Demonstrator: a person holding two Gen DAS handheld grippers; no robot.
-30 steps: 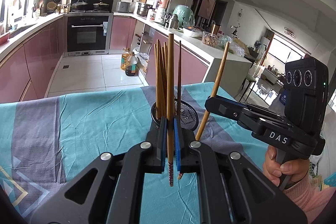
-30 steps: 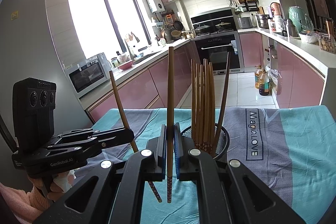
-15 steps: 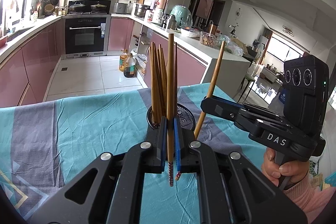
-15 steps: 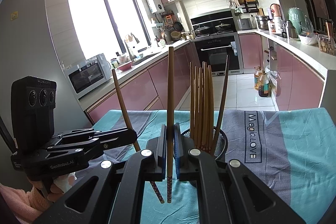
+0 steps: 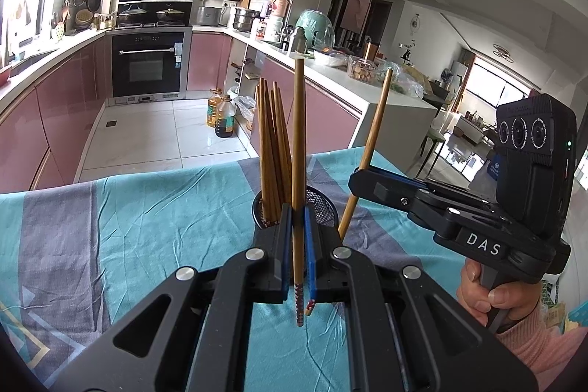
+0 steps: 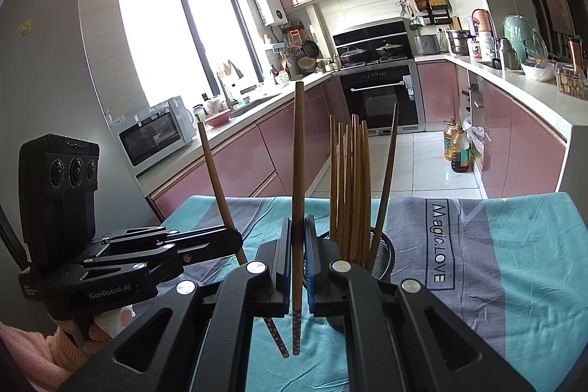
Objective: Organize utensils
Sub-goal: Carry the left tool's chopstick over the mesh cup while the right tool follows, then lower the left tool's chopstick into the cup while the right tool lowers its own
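**Chopsticks Held Upright Near Holder**

Both grippers have advanced toward the mesh holder (image 5: 323, 208). Left gripper (image 5: 298, 258) clamps one chopstick (image 5: 298, 149) vertically, patterned tip down. Right gripper (image 6: 298, 265) clamps another chopstick (image 6: 297, 171) likewise, above the tablecloth (image 6: 514, 263), holder just beside.

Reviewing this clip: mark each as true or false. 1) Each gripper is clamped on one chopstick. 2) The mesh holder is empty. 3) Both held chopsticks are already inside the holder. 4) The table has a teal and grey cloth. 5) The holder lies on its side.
1) True: the left gripper and right gripper each clamp a brown wooden chopstick.
2) False: the black wire-mesh holder has several brown chopsticks in it.
3) False: both are held outside it, above the cloth.
4) True: teal and grey striped tablecloth.
5) False: it stands upright.
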